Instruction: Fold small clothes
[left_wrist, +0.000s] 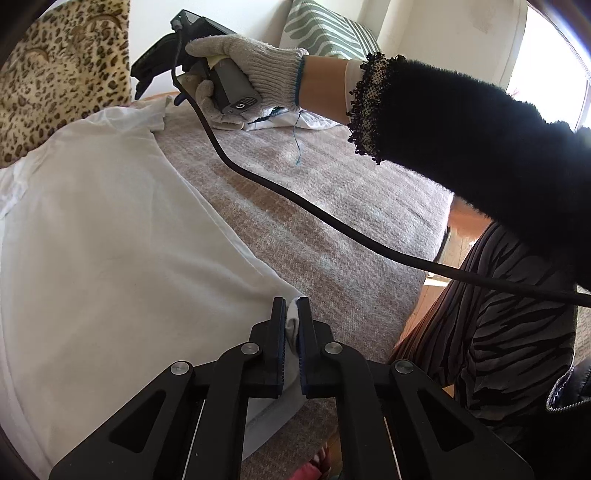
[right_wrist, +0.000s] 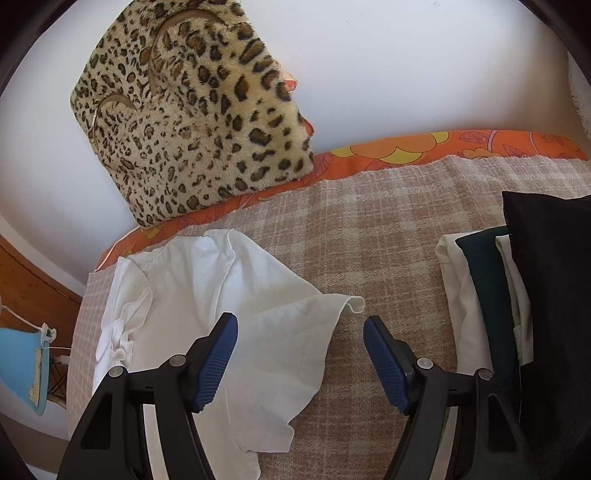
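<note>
A small white shirt (left_wrist: 110, 240) lies spread on the pinkish plaid blanket (left_wrist: 314, 192). My left gripper (left_wrist: 292, 304) is shut on the shirt's near corner, a tuft of white cloth pinched between its blue pads. In the right wrist view the same white shirt (right_wrist: 207, 295) lies flat with a sleeve (right_wrist: 332, 308) sticking out to the right. My right gripper (right_wrist: 300, 326) hovers over that sleeve, open, nothing between its fingers. The left wrist view also shows the right gripper (left_wrist: 159, 70) from behind, held by a gloved hand (left_wrist: 255, 70).
A leopard-print cushion (right_wrist: 195, 122) leans on the white wall at the back. Folded clothes in white, dark green and black (right_wrist: 509, 295) are stacked at the right. A black cable (left_wrist: 295, 199) crosses the blanket. A person's striped trousers (left_wrist: 498, 332) stand beside the bed edge.
</note>
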